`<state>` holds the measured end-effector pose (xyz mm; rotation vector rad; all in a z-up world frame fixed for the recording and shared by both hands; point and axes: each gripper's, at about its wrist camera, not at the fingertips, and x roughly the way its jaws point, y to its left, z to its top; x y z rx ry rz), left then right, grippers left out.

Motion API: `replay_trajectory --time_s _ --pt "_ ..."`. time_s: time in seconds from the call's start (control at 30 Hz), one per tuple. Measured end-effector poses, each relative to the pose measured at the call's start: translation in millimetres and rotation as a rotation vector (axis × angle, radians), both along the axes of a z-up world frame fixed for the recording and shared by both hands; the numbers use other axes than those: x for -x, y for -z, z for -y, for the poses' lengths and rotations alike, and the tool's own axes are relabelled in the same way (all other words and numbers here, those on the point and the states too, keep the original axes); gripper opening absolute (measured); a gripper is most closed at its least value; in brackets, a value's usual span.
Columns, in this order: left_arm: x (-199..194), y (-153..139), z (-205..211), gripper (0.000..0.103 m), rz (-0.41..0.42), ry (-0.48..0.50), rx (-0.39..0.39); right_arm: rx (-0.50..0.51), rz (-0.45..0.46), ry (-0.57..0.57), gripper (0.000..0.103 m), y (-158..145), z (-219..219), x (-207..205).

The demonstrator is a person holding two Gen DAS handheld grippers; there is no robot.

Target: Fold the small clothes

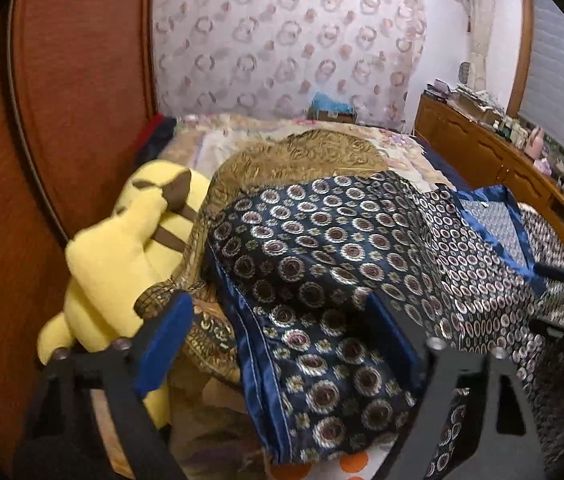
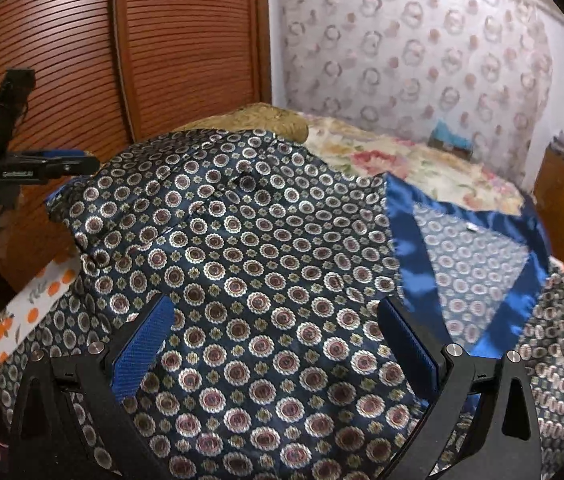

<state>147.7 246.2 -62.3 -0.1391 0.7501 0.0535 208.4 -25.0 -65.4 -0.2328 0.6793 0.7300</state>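
Observation:
A dark navy satin garment (image 1: 321, 248) with round medallion prints and bright blue trim lies spread over the bed. Its blue-edged neckline (image 2: 469, 256) points to the right. My left gripper (image 1: 278, 324) hovers open over the garment's left blue-trimmed edge (image 1: 254, 352), and its blue pads (image 1: 166, 340) do not press on the cloth. In the right wrist view the left gripper (image 2: 22, 168) shows at the far left, held by a hand. My right gripper (image 2: 274, 324) stands open just above the middle of the garment (image 2: 242, 240), with nothing gripped.
A yellow plush toy (image 1: 122, 248) and a gold patterned pillow (image 1: 301, 152) sit to the left, against a wooden slatted wardrobe door (image 2: 182, 40). A floral bedsheet (image 2: 401, 160) lies beyond. A cluttered wooden dresser (image 1: 501, 152) runs along the right. An orange-print cloth (image 2: 34, 300) shows at the near left.

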Motion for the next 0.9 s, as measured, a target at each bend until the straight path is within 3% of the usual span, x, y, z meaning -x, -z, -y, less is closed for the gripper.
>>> replay_trajectory --time_s 0.03,0.13,0.33,0.5,0.53,0.6,0.63,0.73,0.9 --pt "-3.1 2.3 -3.8 0.071 -0.015 -0.007 0.022 -0.005 -0.011 -0.008 0.103 1.0 -1.1 -0.9" --pt "-11.3 8.5 -13.3 0.058 -0.062 -0.024 0.077 -0.001 -0.018 -0.03 0.103 1.4 -5.9 -0.5" --pt "-19.6 24.3 -23.1 0.057 -0.127 -0.021 0.143 0.125 -0.067 -0.006 0.103 20.2 -16.3 -14.2" --pt "-21.8 27.5 -30.3 0.055 -0.15 0.002 0.216 0.153 -0.077 -0.004 0.103 27.3 -15.7 -17.5" --pt "-22.1 27.2 -31.3 0.043 -0.149 0.013 0.227 0.153 -0.08 -0.005 0.103 28.2 -15.2 -17.6" --pt "-21.7 25.8 -30.8 0.03 -0.149 0.028 0.243 0.16 -0.081 -0.002 0.103 30.4 -12.6 -17.3" --pt "-21.3 24.4 -28.9 0.017 -0.148 0.035 0.242 0.161 -0.088 -0.001 0.103 31.6 -10.9 -17.9" --pt "-18.0 16.0 -19.5 0.004 -0.146 0.055 0.197 0.172 -0.096 0.005 0.103 34.3 -9.8 -20.6" --pt "-9.7 -18.1 -1.8 0.002 -0.078 0.073 0.129 0.214 -0.123 0.019 0.103 41.9 -10.2 -27.7"
